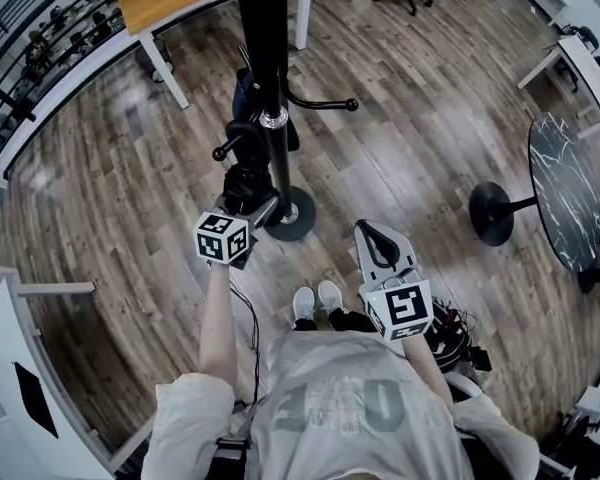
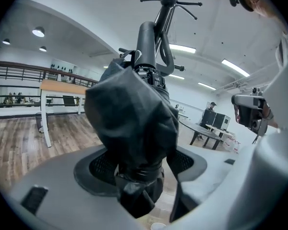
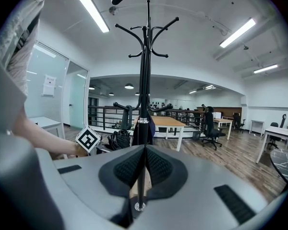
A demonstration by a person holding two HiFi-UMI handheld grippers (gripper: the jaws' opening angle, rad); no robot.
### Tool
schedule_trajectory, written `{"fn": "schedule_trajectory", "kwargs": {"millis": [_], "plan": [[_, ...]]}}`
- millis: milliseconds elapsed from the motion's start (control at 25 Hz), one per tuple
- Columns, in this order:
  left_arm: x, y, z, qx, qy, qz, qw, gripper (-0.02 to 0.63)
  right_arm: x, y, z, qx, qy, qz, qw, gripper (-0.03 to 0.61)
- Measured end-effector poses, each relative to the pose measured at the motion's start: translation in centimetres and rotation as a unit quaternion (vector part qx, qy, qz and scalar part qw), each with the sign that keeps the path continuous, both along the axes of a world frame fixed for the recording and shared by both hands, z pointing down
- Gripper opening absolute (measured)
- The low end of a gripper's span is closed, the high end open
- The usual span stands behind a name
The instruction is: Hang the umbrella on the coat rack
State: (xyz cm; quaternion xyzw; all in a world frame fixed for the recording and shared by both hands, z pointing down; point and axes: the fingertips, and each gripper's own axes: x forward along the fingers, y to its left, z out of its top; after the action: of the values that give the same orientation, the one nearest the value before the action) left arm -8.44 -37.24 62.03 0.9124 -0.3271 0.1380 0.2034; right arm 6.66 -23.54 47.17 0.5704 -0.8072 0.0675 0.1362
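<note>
My left gripper (image 1: 252, 200) is clamped on the bundled black canopy of the folded umbrella (image 2: 129, 123). It holds the umbrella low against the coat rack (image 1: 263, 28), just above the round base (image 1: 298, 214). My right gripper (image 3: 145, 171) has its jaws pressed together on nothing and hangs back near my body, well clear of the rack.

The umbrella's crook handle (image 3: 126, 115) stands up at the lower left peg (image 1: 220, 152). It looks to be hooked over that peg, but I cannot tell whether it has seated.

To finish well, I would keep the canopy pinched and ease it down until the crook takes the weight on the peg, inside the knob. Then I would spread the jaws slowly. The loose fabric could catch on a jaw and drag the handle off. A dark blue item (image 3: 151, 126) already hangs on the pole, so I would keep the umbrella off it.

As for writing, the shirt (image 1: 350, 398) carries faint large characters I cannot read. Each marker cube (image 1: 223, 238) shows only black-and-white square codes. A notice (image 3: 50, 85) on the glass wall is too small to read.
</note>
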Motion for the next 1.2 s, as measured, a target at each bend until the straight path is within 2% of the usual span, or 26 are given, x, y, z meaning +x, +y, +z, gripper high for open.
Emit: {"fn": "schedule_trajectory", "kwargs": {"millis": [120, 440, 800, 1040, 1200], "plan": [[-0.3, -0.3, 0.3, 0.001, 0.008, -0.02, 0.9998, 0.305, 0.3, 0.3, 0.3, -0.003, 0.0, 0.001, 1.0, 0.031], [0.0, -0.9, -0.8, 0.015, 0.015, -0.031, 0.9993, 0.305, 0.7, 0.8, 0.2, -0.001, -0.003, 0.0, 1.0, 0.031], [-0.9, 0.0, -1.4, 0.021, -0.004, -0.048, 0.9986, 0.305, 1.2, 0.9, -0.6, 0.013, -0.011, -0.006, 1.0, 0.031], [-2.4, 1.6, -2.9, 0.039, -0.022, -0.073, 0.9963, 0.305, 0.0, 0.6, -1.3, 0.025, -0.023, -0.033, 0.999, 0.031], [-3.6, 2.4, -6.5, 0.085, -0.039, -0.088, 0.9917, 0.305, -1.2, 0.4, -1.9, 0.033, -0.032, -0.057, 0.997, 0.031]]}}
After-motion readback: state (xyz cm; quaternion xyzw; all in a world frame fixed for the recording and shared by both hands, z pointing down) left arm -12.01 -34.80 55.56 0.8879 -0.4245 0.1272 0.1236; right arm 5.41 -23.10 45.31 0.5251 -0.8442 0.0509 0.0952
